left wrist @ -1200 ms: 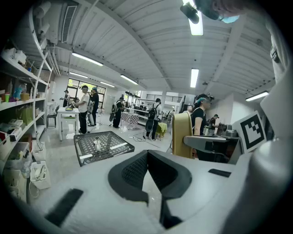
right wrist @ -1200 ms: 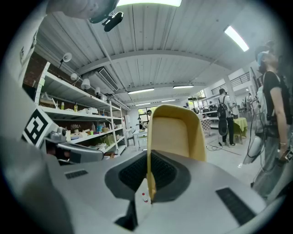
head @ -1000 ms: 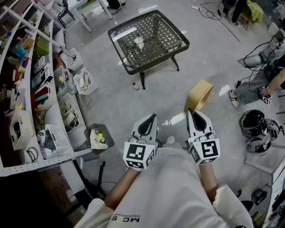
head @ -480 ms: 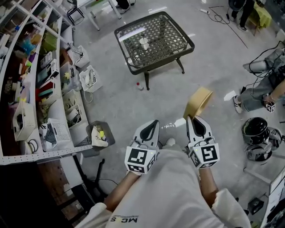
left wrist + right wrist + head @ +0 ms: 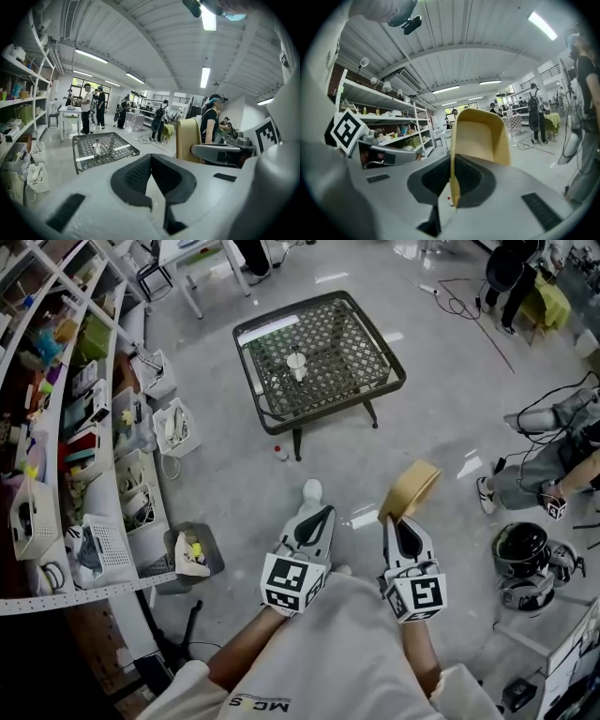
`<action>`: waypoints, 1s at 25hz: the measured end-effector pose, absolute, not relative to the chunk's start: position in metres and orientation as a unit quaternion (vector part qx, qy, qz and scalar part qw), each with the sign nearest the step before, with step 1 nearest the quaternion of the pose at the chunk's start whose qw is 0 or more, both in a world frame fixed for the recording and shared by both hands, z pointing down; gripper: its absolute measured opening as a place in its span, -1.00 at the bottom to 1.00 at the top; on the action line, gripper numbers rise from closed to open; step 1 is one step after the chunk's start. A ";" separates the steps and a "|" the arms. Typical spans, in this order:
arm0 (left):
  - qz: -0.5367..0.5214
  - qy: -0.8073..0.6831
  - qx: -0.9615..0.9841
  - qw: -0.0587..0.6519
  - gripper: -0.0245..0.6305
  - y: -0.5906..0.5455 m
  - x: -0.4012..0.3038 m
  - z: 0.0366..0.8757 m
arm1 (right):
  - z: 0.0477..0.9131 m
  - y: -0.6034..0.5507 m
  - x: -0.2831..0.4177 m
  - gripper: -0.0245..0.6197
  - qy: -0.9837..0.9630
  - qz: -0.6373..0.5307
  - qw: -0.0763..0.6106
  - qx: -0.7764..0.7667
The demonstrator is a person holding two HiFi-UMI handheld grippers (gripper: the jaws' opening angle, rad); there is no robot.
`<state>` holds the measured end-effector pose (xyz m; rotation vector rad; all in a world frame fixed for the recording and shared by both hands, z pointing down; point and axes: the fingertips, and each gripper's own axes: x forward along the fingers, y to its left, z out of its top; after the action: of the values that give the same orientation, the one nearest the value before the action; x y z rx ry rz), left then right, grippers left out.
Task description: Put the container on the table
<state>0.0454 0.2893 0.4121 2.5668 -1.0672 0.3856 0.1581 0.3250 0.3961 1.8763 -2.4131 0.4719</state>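
Observation:
A tan, empty container (image 5: 407, 491) hangs in the air, my right gripper (image 5: 395, 519) shut on its rim. In the right gripper view the container (image 5: 480, 136) stands upright between the jaws, its wall pinched. My left gripper (image 5: 313, 516) is shut with nothing in it, level with the right one in front of the person's chest. The dark metal mesh table (image 5: 319, 345) stands ahead on the grey floor, with a small white cup (image 5: 297, 363) on it. The left gripper view shows the table (image 5: 104, 147) low at the left.
Shelving (image 5: 66, 418) packed with boxes and baskets runs along the left. A small bin (image 5: 191, 552) sits by its end. A seated person (image 5: 548, 457), a black helmet (image 5: 521, 551) and cables lie at the right. A white table's legs (image 5: 206, 268) stand beyond the mesh table.
The view has shifted forward, so the mesh table sits nearer the centre. Both grippers stay side by side, the right one still shut on the container.

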 end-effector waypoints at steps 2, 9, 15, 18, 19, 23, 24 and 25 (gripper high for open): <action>0.129 -0.371 0.902 0.178 -0.85 0.257 0.049 0.416 | 0.399 0.296 0.157 -0.83 -0.781 0.152 0.035 0.605; 0.119 -0.356 0.907 0.190 -0.85 0.134 0.044 0.406 | 0.385 0.170 0.147 -0.83 -0.781 0.146 0.047 0.606; 0.121 -0.344 0.910 0.199 -0.85 0.031 0.022 0.403 | 0.365 0.064 0.135 -0.83 -0.768 0.140 0.048 0.623; 0.116 -0.344 0.910 0.200 -0.85 -0.010 0.020 0.401 | 0.359 0.024 0.136 -0.83 -0.763 0.134 0.050 0.630; 0.113 -0.345 0.910 0.200 -0.85 -0.021 0.019 0.400 | 0.360 0.013 0.136 -0.83 -0.762 0.136 0.051 0.632; 0.103 -0.350 0.910 0.197 -0.85 -0.055 0.011 0.395 | 0.361 -0.020 0.133 -0.83 -0.760 0.136 0.058 0.633; 0.101 -0.352 0.910 0.196 -0.85 -0.061 0.008 0.394 | 0.361 -0.027 0.131 -0.83 -0.762 0.134 0.061 0.631; 0.101 -0.355 0.909 0.196 -0.85 -0.065 0.004 0.395 | 0.361 -0.032 0.128 -0.83 -0.765 0.132 0.064 0.628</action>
<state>0.0043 -0.0648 0.3945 2.5459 -0.9933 0.2822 0.1279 -0.0325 0.3612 1.8951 -2.3081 0.3974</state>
